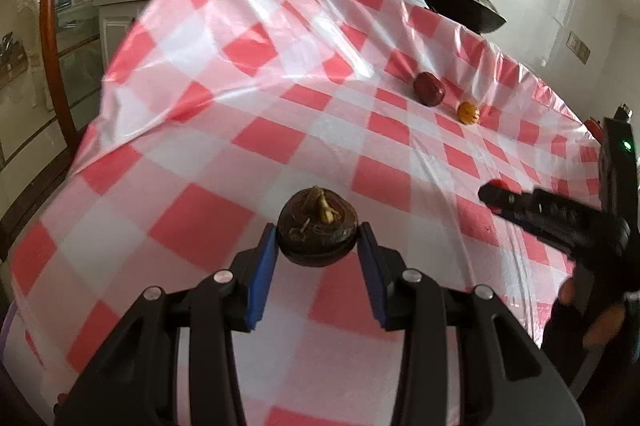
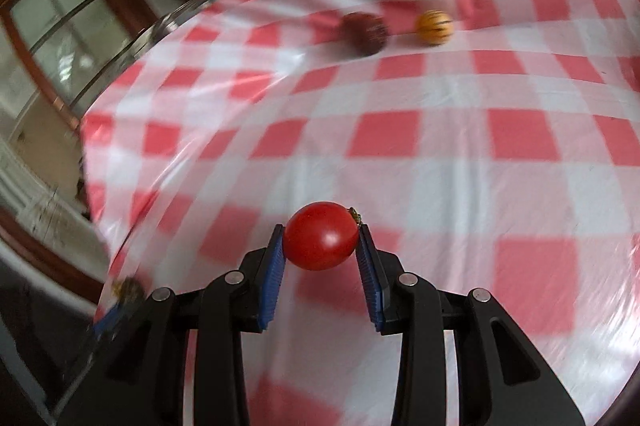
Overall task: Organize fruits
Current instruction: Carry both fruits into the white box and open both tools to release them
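Observation:
My left gripper [image 1: 318, 240] is shut on a dark brown mangosteen [image 1: 317, 226] with a yellowish stem, held over the red-and-white checked tablecloth [image 1: 248, 130]. My right gripper [image 2: 321, 236] is shut on a red tomato [image 2: 320, 235] whose stem end touches the right pad. In the left wrist view the right gripper [image 1: 494, 195] reaches in from the right edge with the tomato [image 1: 499, 183] just showing at its tip. A dark red fruit [image 1: 429, 89] [image 2: 366, 32] and a small orange fruit [image 1: 468, 112] [image 2: 434, 27] lie side by side on the cloth further back.
A black lidded pan [image 1: 460, 0] stands at the table's far edge. A glass cabinet with a wooden frame [image 1: 60, 26] is beyond the table's left side. The cloth hangs over the left edge. A person's hand [image 1: 592, 310] holds the right gripper's handle.

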Demonstrator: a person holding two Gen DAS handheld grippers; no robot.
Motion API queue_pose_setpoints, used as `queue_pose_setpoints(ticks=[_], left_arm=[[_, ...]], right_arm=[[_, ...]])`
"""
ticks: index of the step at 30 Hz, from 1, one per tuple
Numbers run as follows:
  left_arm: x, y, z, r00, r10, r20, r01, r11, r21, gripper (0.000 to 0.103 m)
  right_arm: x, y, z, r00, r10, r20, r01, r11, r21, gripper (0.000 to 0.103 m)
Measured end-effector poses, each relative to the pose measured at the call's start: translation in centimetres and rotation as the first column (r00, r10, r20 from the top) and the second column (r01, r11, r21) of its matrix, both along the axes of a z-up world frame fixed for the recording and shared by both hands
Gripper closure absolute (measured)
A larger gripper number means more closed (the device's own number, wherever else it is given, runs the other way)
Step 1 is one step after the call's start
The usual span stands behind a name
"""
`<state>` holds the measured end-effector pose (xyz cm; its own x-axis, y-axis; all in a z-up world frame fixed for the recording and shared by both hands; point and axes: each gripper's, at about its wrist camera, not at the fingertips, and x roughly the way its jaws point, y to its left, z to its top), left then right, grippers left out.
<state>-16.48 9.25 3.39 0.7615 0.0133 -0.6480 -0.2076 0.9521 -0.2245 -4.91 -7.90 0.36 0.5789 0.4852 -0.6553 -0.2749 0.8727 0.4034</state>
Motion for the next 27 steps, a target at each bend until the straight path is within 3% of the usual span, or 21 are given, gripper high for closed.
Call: queue_pose_setpoints(ticks=[8, 18, 27], left_arm=[[-3.3, 3.1, 0.3, 0.998, 0.048, 0.031, -0.048, 0.999, -0.001, 0.062], [-9.0, 7.1, 0.8, 0.993, 0.105, 0.059, -0.108, 0.993, 0.046, 0.062], [-15.8, 12.6, 0.5, 0.972, 0.223, 0.072, -0.226, 0.974, 0.03, 0.062]], right_arm=[[-6.8, 6.1, 0.9, 0.982, 0.177, 0.062, -0.171, 0.981, -0.092, 0.068], [-13.3, 12.3, 0.5, 0.924, 0.375, 0.08, -0.355, 0.916, -0.185, 0.068], [-19.6, 17.6, 1.4, 0.798, 0.584, 0.147, -0.541, 0.803, -0.251, 0.068]])
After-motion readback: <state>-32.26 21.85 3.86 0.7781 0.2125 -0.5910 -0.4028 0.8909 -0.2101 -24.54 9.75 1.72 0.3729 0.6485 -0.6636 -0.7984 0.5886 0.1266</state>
